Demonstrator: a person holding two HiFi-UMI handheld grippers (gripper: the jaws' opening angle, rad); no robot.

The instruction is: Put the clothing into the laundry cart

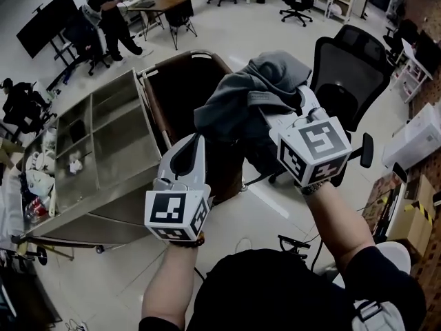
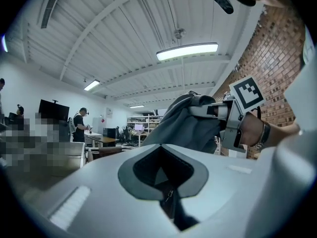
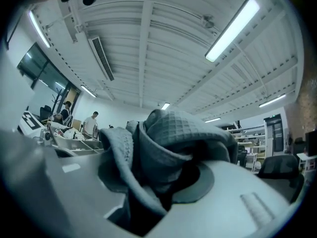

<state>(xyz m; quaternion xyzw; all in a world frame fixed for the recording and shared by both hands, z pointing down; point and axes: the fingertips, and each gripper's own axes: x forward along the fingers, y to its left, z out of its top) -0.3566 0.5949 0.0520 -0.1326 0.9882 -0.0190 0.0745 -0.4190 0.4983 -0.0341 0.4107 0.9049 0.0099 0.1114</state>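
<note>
Two raised forearms; right gripper [image 1: 277, 121] jaws clamp grey clothing [image 1: 234, 102].

We see a dark grey waffle-weave cloth garment [image 1: 251, 92] and a brown-walled laundry cart [image 1: 207, 61]. Our pale grey left gripper [image 1: 195, 140] and right gripper [image 1: 275, 119] carry black-and-white square-marker cubes. There is also a black mesh office chair [image 1: 344, 67].

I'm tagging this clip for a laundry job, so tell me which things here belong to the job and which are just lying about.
Part of the job:
- grey clothing, held up in the right gripper's jaws
- brown laundry cart, just beyond the clothing

Just lying about:
- metal shelf unit
- black office chair
- cardboard box
- desk
</note>
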